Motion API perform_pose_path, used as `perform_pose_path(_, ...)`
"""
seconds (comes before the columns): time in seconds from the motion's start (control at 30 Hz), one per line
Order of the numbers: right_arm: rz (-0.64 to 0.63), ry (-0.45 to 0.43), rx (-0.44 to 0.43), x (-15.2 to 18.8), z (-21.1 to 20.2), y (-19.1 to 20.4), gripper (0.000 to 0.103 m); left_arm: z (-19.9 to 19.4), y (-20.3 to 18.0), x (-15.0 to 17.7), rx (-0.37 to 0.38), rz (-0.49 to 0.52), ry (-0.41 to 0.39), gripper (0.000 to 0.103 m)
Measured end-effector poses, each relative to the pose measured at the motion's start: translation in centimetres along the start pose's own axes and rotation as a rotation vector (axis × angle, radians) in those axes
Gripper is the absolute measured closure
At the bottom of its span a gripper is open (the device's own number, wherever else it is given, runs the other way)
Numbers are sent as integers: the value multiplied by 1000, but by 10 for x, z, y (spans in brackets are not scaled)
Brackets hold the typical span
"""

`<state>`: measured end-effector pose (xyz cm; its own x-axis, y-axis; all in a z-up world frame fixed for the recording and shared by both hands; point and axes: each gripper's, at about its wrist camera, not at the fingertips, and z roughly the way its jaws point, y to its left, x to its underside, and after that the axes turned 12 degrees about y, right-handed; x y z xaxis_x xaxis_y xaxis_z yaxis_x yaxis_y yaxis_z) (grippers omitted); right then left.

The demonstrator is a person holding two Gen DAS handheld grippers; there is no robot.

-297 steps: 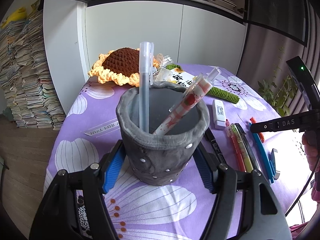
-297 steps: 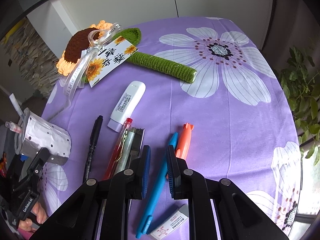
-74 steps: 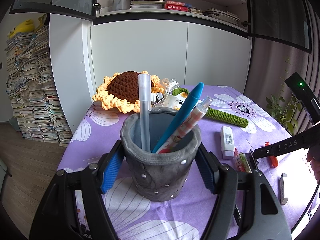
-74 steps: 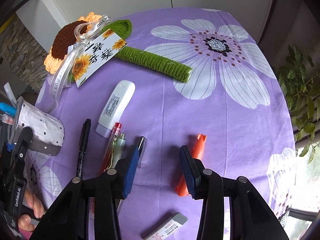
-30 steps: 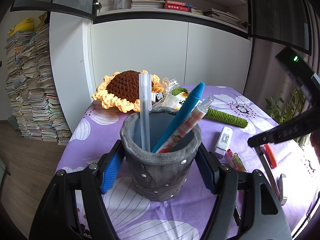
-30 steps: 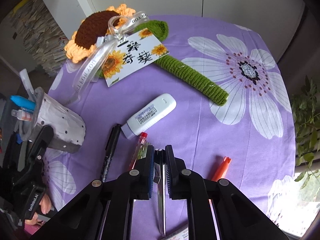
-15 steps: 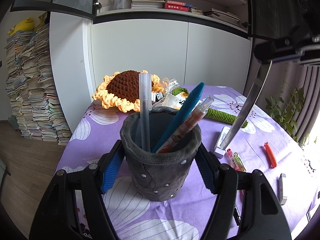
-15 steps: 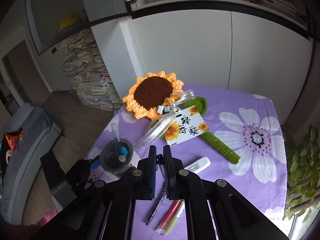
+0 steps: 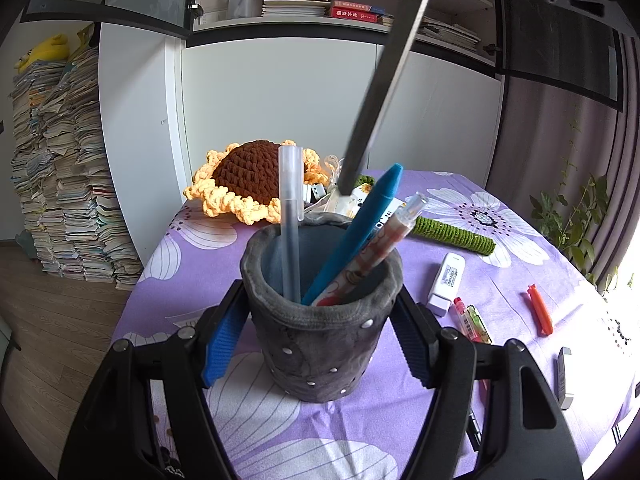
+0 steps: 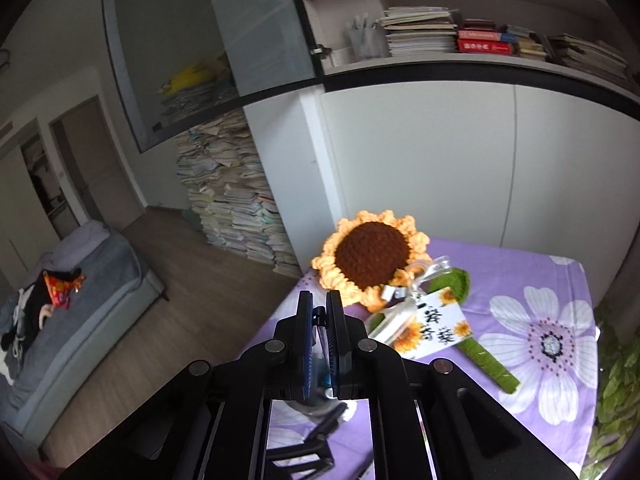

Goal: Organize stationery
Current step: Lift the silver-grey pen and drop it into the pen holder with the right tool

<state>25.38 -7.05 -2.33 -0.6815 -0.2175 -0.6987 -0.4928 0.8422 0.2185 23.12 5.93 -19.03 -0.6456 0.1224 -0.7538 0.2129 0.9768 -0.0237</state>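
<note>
My left gripper (image 9: 318,338) is shut on a grey felt pen holder (image 9: 320,344) that stands upright on the purple flowered tablecloth (image 9: 500,292). In the holder lean a clear grey pen (image 9: 290,220), a blue pen (image 9: 360,232) and a red-patterned pen (image 9: 380,244). My right gripper (image 10: 319,312) is shut on a dark grey pen (image 9: 384,80). In the left wrist view that pen slants down from the top right, its tip just above the holder's far rim. The right wrist view hides most of the holder behind the fingers.
Right of the holder lie a white stick-shaped case (image 9: 446,278), red and green pens (image 9: 470,320), an orange item (image 9: 540,312) and an eraser (image 9: 564,376). A crochet sunflower (image 9: 252,172) with green stem (image 9: 452,234) and card (image 10: 436,324) lies behind.
My right gripper has lifted the dark grey pen off the table and swung it left, over the holder. The left gripper and the holder have stayed put.
</note>
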Motion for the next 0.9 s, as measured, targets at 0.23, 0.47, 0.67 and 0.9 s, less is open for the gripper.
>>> perform_pose_path(0.23,-29,64,28,6,38,7,96,0,0,0,0,0,0,34)
perform_pose_path(0.47,-21,169,38,24,81,-4,96,1,-1,0,0,1,2,34)
perform_pose_path(0.67,52,240,-28,30,89,-21,95,2,-3,0,-1,2,3,34)
perform_pose_path(0.9,143,208,38,40,55,-55,95,1,-3,0,-2,2,3,34)
